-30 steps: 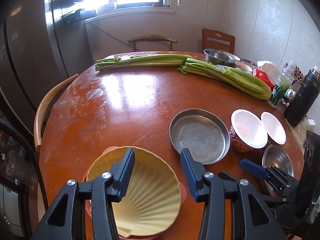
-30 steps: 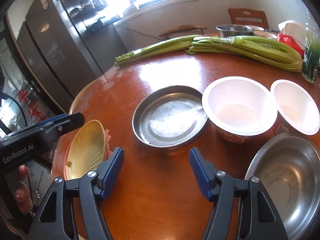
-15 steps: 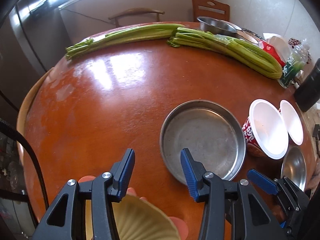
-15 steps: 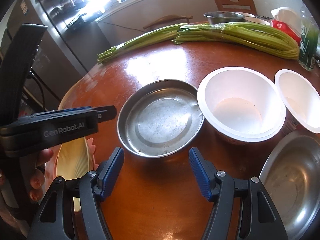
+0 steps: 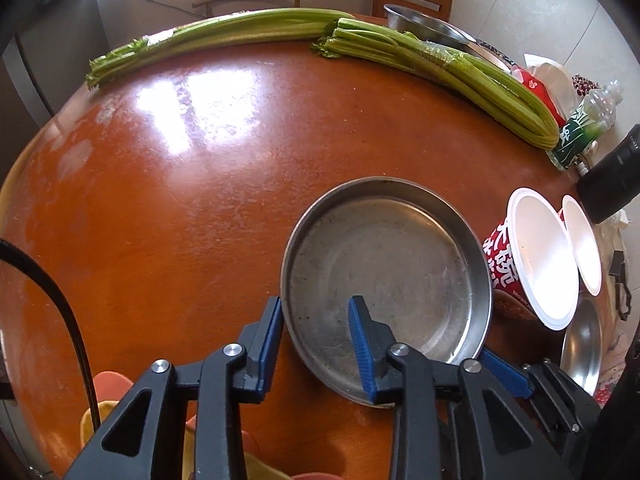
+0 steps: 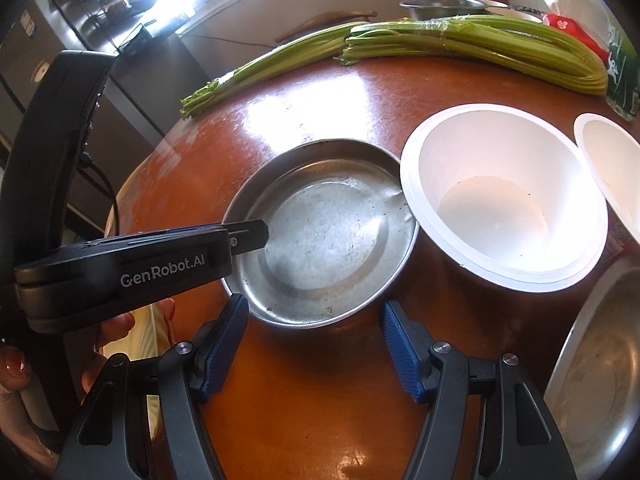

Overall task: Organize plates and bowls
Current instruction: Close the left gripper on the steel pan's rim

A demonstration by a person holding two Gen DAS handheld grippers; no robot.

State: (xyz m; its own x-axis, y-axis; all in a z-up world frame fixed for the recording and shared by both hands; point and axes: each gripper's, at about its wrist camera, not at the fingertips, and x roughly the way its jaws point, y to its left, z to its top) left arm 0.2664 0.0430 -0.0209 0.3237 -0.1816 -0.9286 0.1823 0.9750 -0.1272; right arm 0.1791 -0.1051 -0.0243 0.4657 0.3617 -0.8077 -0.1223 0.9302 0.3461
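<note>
Steel plate [image 5: 384, 276] flat on the round table [image 5: 180, 184], near rim straddled by the left gripper [image 5: 316, 332] with fingers part-open, apparently for pinching; right gripper [image 6: 316, 344] wide, empty, just short of it.

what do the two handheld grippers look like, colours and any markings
Both are black plastic with two fingers tipped in ribbed blue pads and silver pivot bolts on the linkages. The left gripper has a black cable looping beside it; seen side-on from the right wrist camera, its body carries white "GenRobot.AI" lettering. The right gripper looks the same build. A bare hand shows below the left one; no sleeve visible.
</note>
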